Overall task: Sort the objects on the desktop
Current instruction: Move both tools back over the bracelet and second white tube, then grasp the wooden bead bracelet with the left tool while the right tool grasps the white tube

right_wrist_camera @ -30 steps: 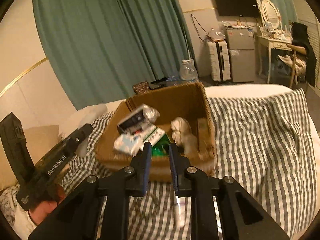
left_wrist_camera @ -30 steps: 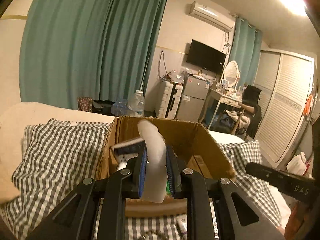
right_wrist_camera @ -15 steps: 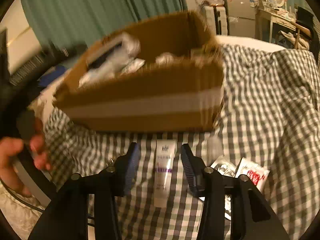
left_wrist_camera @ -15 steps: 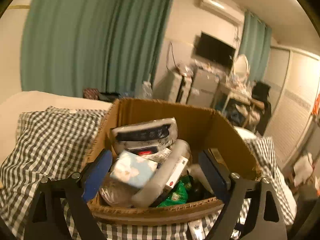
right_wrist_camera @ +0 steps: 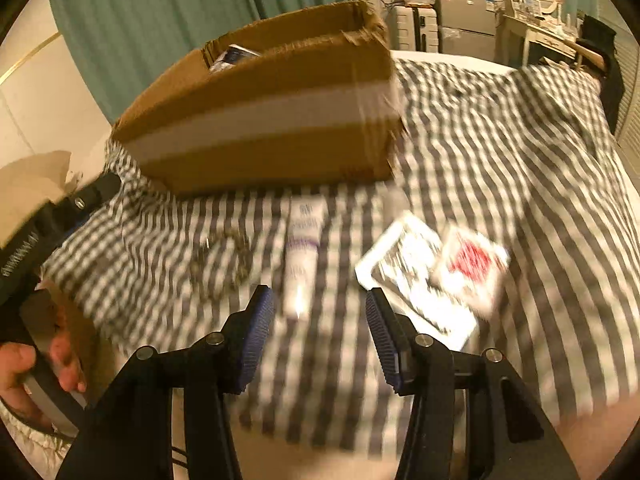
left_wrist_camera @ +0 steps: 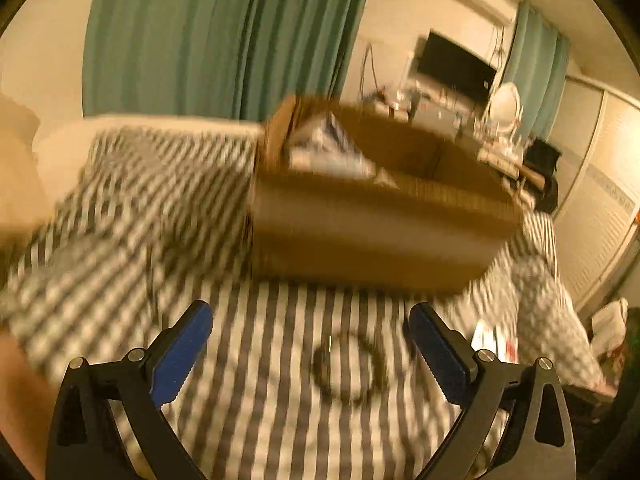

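Both views are smeared, so small detail is uncertain. The brown cardboard box (right_wrist_camera: 264,108) with a pale tape band sits on the bed's grey-and-white checked cover (right_wrist_camera: 500,152) in the upper middle of the right wrist view, with packets already inside it.

In front of the box lie the things not yet sorted. A white tube with purple print (right_wrist_camera: 303,256) lies lengthwise at frame centre. A dark looped chain or cord (right_wrist_camera: 220,264) lies to its left. A white flat packet with dark print (right_wrist_camera: 412,280) and a white packet with a red mark (right_wrist_camera: 472,264) lie to its right, the two overlapping.

The right claw (right_wrist_camera: 320,320) is released, half spread and empty, at lower centre with the tube's near end just ahead of the gap. The left claw (left_wrist_camera: 312,344) has jaws opening wide, nothing between them. It hangs over the dark loop (left_wrist_camera: 348,364) at lower centre of its view, the box (left_wrist_camera: 372,216) above it.

The step in hand looks like a pick-up by each claw. For the right one, I would centre the tube between the pads and grip across its narrow width. Going low enough without pinching the cloth matters too. The loop will be limp, so pinching one strand squarely should work better than straddling the whole ring.
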